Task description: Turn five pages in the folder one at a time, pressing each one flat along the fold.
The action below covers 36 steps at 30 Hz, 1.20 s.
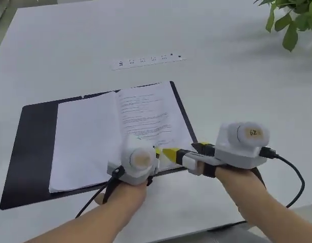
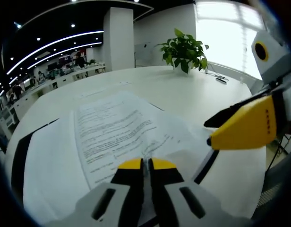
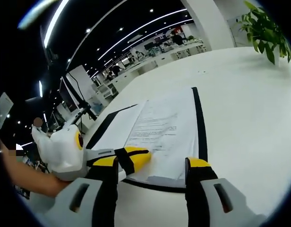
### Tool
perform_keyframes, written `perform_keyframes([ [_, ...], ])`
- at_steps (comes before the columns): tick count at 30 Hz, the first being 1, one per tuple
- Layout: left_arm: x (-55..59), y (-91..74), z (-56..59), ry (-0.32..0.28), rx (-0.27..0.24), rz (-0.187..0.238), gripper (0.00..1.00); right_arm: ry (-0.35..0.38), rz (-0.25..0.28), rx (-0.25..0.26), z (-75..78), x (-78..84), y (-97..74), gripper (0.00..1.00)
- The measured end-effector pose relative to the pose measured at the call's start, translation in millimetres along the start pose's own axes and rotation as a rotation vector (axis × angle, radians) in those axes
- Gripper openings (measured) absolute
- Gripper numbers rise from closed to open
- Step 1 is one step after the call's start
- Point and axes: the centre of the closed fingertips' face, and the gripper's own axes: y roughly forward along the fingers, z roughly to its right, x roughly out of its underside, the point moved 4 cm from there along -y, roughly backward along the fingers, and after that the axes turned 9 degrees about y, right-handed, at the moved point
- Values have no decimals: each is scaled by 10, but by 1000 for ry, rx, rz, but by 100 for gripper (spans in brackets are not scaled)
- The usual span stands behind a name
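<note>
At a white table (image 1: 222, 76), a black folder (image 1: 34, 147) lies open and flat, its bare cover at far left, a blank sheet (image 1: 85, 136) beside it and a printed page (image 1: 146, 114) to the right of the fold (image 1: 117, 116). At the near edge of the printed page the left gripper (image 2: 143, 164) rests with its yellow-tipped jaws pressed together; whether a sheet is caught between them cannot be told. Just to its right, the right gripper (image 3: 152, 165) reaches in with jaws spread wide, straddling the folder's near right corner. A potted plant (image 1: 293, 23) stands at far right. The step in hand looks to be lifting a right-hand page. Next, that page likely needs separating from the stack, carrying across the fold and pressing flat along it.
</note>
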Motion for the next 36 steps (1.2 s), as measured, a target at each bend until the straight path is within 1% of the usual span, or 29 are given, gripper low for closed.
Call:
perform_keyframes([
  [2,1,1,1,-1,0,1,3,19,-6,1,27,11,22,55],
  [4,3,2,0,-5,-1,2,3,28,-12,12,71,34,35,56],
  [5,3,3,0,-4,-1,2,3,56,-21,-2,60,55,38,54],
  [7,4,6,1,-4,-1,2,3,55,-23,16,102,77,44,54],
  [8,3,7,1,-3,-2,2,3,56,-22,17,108,78,43,54],
  [9,3,8,1,-7,-1,2,3,64,-22,15,112,84,40,51],
  [10,3,8,0,-7,0,3,3,82,-18,1,97,88,34,48],
  [13,2,8,3,-8,-1,1,3,85,-13,14,120,91,26,38],
  [16,0,8,4,-12,-1,-2,3,126,10,40,194,70,10,27],
  [20,-8,10,1,-13,3,-9,4,150,25,70,267,55,-9,5],
  [22,-12,9,2,-14,6,-11,4,168,28,78,278,57,-6,0],
  [25,-19,10,3,-38,14,-15,5,193,34,88,290,56,1,0],
  [27,-16,-24,-2,-123,25,-30,4,202,37,94,295,53,-5,0],
  [28,-7,-62,-21,-152,33,-43,4,211,37,91,288,52,-12,0],
  [30,9,-120,-42,-115,45,-60,7,223,44,83,275,30,-34,0],
  [31,24,-175,-51,-94,54,-71,11,227,43,82,265,25,-45,0],
  [32,31,-219,-65,-82,52,-75,15,246,45,73,243,11,-62,0],
  [33,32,-293,-99,-74,51,-71,17,259,51,66,224,-2,-73,0],
  [34,30,-349,-130,-76,50,-68,18,281,58,51,185,-30,-90,0],
  [35,21,-424,-181,-85,44,-63,18,285,60,47,173,-40,-95,0],
  [36,13,-481,-223,-102,37,-54,19,296,67,32,125,-72,-114,0],
])
